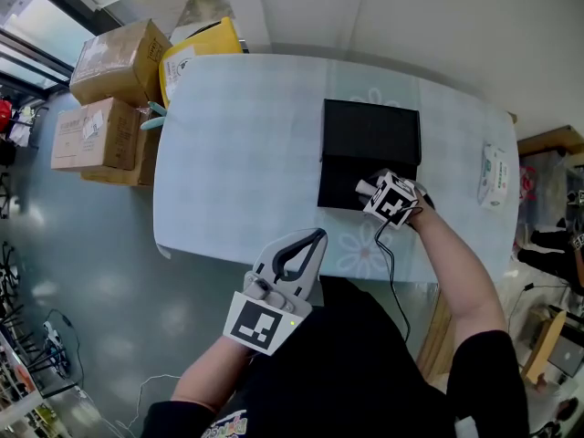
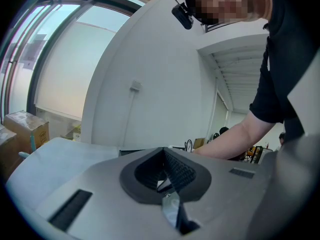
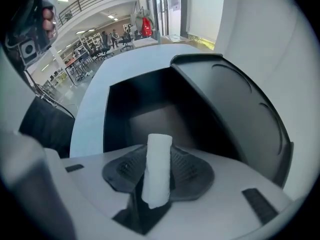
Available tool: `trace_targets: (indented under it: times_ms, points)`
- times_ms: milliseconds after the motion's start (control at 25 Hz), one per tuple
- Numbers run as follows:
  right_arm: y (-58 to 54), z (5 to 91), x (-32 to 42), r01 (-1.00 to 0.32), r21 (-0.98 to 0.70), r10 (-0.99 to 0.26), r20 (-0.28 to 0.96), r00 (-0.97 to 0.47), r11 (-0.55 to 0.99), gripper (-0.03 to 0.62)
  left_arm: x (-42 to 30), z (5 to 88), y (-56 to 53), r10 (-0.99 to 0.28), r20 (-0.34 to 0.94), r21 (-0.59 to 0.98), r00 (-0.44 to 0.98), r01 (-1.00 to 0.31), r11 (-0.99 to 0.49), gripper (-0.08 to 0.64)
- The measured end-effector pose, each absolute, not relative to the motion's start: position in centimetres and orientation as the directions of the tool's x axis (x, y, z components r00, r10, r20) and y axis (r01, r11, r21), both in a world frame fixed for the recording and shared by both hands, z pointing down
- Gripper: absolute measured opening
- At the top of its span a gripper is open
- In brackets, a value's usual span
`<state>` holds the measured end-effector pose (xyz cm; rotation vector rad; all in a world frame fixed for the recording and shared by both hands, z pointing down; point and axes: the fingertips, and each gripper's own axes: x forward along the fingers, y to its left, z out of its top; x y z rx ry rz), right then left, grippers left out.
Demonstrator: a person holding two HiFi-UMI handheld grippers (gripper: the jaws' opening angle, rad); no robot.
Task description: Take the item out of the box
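A black box (image 1: pixel 342 182) lies open on the pale table (image 1: pixel 237 153), its lid (image 1: pixel 370 130) swung back on the far side. At the box's near right corner my right gripper (image 1: pixel 370 190) is shut on a white roll (image 1: pixel 365 188). In the right gripper view the white roll (image 3: pixel 159 159) stands up between the gripper's (image 3: pixel 157 171) dark pads, over the box's dark hollow (image 3: pixel 150 114), and the lid (image 3: pixel 235 114) rises to the right. My left gripper (image 1: pixel 306 245) hangs off the table's near edge, away from the box. In its own view the left gripper (image 2: pixel 167 176) is shut on nothing.
Cardboard boxes (image 1: pixel 109 62) and a yellow bag (image 1: pixel 196 53) stand on the floor past the table's left end. A white packet (image 1: pixel 493 173) lies at the table's right end. A black cable (image 1: pixel 388 254) trails from my right gripper toward my body.
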<state>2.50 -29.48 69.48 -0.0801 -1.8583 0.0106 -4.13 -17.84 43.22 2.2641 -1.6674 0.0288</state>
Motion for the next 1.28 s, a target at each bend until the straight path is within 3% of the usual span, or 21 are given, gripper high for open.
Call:
trace_targets:
  times_ms: [760,1280]
  points:
    - [-29.4,64.1,1.2,-0.127,0.049,-0.105,0.867,-0.487,0.991,0.14,-4.1,41.6,-15.7,-0.917,0.191,0.221,0.349,-0.926,-0.307,0.002]
    - [-27.2,51.2,0.2,-0.369,0.116,-0.354,0.637,-0.684,0.922,0.14,-4.5,38.9,-12.6,-0.898,0.139,0.184,0.416,-0.902,-0.39,0.002]
